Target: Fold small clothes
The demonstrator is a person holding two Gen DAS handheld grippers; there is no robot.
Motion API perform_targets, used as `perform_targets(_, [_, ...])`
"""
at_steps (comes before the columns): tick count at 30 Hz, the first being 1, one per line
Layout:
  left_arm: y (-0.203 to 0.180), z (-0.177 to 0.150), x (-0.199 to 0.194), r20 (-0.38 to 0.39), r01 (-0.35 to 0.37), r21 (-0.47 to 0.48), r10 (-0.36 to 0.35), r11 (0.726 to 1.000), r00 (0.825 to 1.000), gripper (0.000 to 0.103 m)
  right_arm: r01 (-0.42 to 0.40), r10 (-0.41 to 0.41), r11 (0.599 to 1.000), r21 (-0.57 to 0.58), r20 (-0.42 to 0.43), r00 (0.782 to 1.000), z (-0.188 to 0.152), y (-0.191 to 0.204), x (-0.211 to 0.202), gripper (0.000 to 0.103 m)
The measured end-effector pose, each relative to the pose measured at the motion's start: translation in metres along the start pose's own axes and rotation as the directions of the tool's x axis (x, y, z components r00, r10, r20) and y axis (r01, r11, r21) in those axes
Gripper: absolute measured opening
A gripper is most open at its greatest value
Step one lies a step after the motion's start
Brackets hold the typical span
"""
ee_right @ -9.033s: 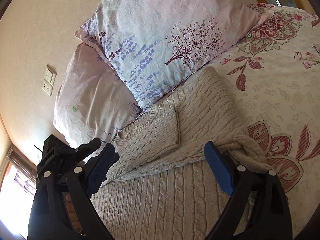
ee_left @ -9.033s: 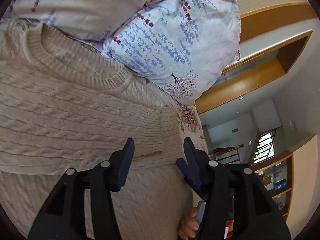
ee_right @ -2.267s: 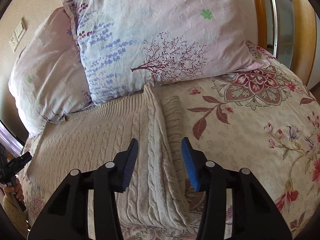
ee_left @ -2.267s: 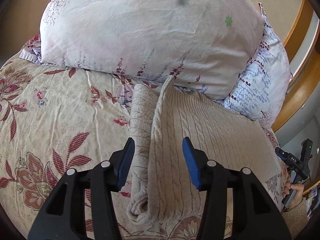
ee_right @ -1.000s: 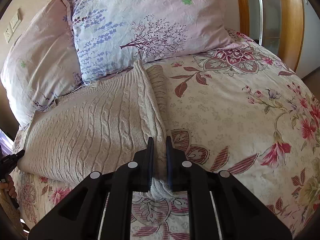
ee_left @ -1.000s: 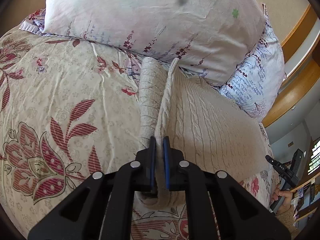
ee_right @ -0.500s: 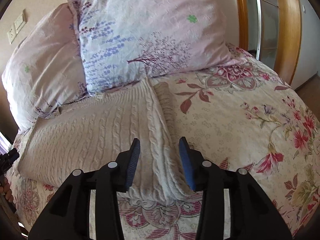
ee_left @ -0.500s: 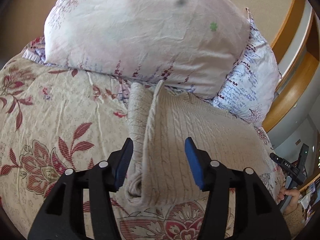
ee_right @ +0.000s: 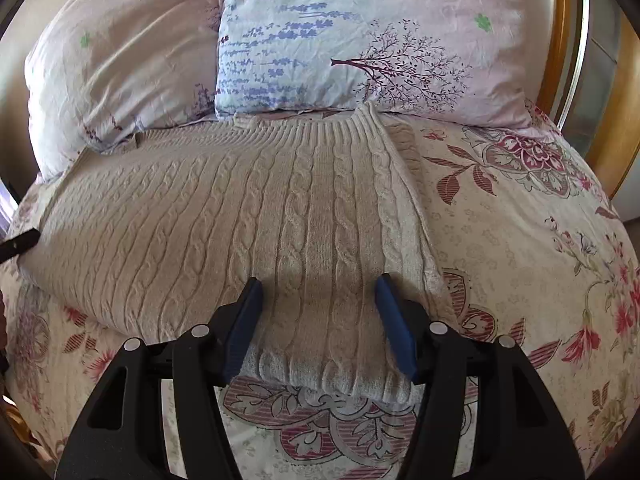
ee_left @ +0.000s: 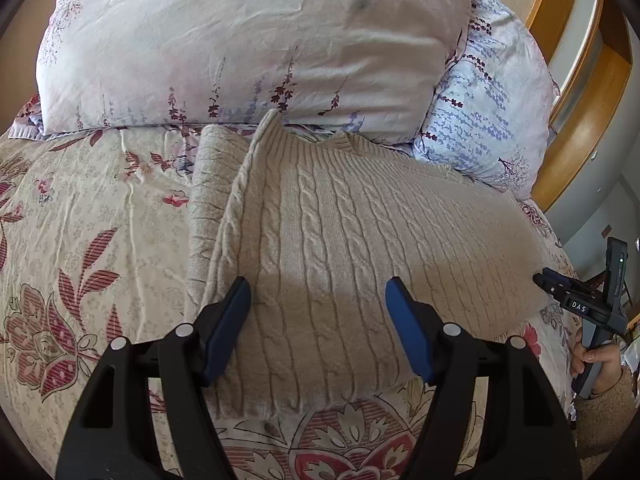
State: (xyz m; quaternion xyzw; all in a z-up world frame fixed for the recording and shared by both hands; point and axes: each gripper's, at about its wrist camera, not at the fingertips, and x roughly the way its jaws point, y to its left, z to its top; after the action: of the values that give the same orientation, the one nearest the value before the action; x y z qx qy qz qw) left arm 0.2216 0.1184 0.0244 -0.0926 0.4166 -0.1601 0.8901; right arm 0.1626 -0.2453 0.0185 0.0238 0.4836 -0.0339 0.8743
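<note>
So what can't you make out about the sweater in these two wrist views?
- Left wrist: the sweater's near hem behind the left gripper.
- Right wrist: its sleeve, tucked under the folded body.
- Both: its underside, against the floral bedspread.

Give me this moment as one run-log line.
left tool: open, over sweater | right tool: open, over sweater | sweater: flat on bedspread, collar at pillows
</note>
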Motion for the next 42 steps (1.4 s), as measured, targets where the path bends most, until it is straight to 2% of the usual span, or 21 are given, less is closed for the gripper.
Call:
perform_targets(3, [0.002,-0.001,0.001,-0.009,-0.005,-0.003,0.005,1.000,1.000,0.068,0.017,-0.017,1.000,-0.024,-0.001,1.000,-0.001,0.003,0.001,0.062])
perform_targets(7, [-0.004,-0.002,0.006,-0.015,-0.051,0.052,0.051,0.997,0.999,0.069,0.027,-0.029,0.998,-0.051,-0.035,0.999,0.005,0.005,0.004,0.063])
perform_targets(10, [-0.008,0.001,-0.002,-0.015,-0.048,0.051,0.049,0.998,0.999,0.069,0.036,-0.036,0.999,-0.006,-0.084,0.996,0.017,0.008,0.000,0.064])
perform_targets(12, [-0.003,0.006,-0.016,0.030,-0.012,0.010,0.012,1.000,0.999,0.072,-0.026,0.027,0.999,0.019,-0.035,0.999,0.024,0.013,-0.009,0.069])
perform_targets(13, [0.001,0.010,-0.022,0.056,-0.006,-0.014,0.007,1.000,0.998,0.075,-0.031,0.031,0.999,0.009,-0.013,0.999,0.028,0.018,-0.012,0.075])
perform_targets(15, [0.011,0.018,-0.029,0.085,-0.011,-0.060,0.017,0.998,0.996,0.079,-0.011,0.011,1.000,-0.024,0.008,1.000,0.037,0.029,-0.010,0.077])
perform_targets(20, [0.032,0.030,-0.027,0.071,-0.035,-0.130,0.045,0.991,0.996,0.079,-0.018,0.019,0.999,-0.049,0.009,1.000,0.055,0.048,0.009,0.077])
perform_targets(25, [0.049,0.034,-0.017,0.043,-0.024,-0.195,0.032,0.981,0.999,0.079,0.031,-0.029,0.995,-0.092,0.020,0.999,0.064,0.061,0.028,0.077])
perform_targets(27, [0.054,0.036,-0.012,0.030,-0.016,-0.216,0.023,0.976,0.999,0.079,0.043,-0.044,0.994,-0.101,-0.002,0.999,0.065,0.063,0.038,0.077])
perform_targets(29, [0.058,0.037,-0.007,0.017,-0.011,-0.230,0.015,0.973,1.000,0.080,0.055,-0.057,0.992,-0.110,-0.016,0.998,0.064,0.064,0.046,0.083])
perform_targets(33, [0.061,0.042,0.004,-0.010,-0.016,-0.228,0.014,0.974,1.000,0.080,0.056,-0.057,0.994,-0.098,-0.013,0.998,0.062,0.060,0.048,0.088])
perform_targets(35, [0.062,0.044,0.009,-0.024,-0.006,-0.235,0.001,0.972,1.000,0.080,0.061,-0.062,0.993,-0.097,-0.003,0.998,0.061,0.057,0.050,0.094])
perform_targets(42, [0.064,0.048,0.021,-0.037,0.013,-0.243,-0.022,0.970,0.999,0.080,0.037,-0.037,0.997,-0.061,-0.002,0.999,0.060,0.050,0.053,0.098])
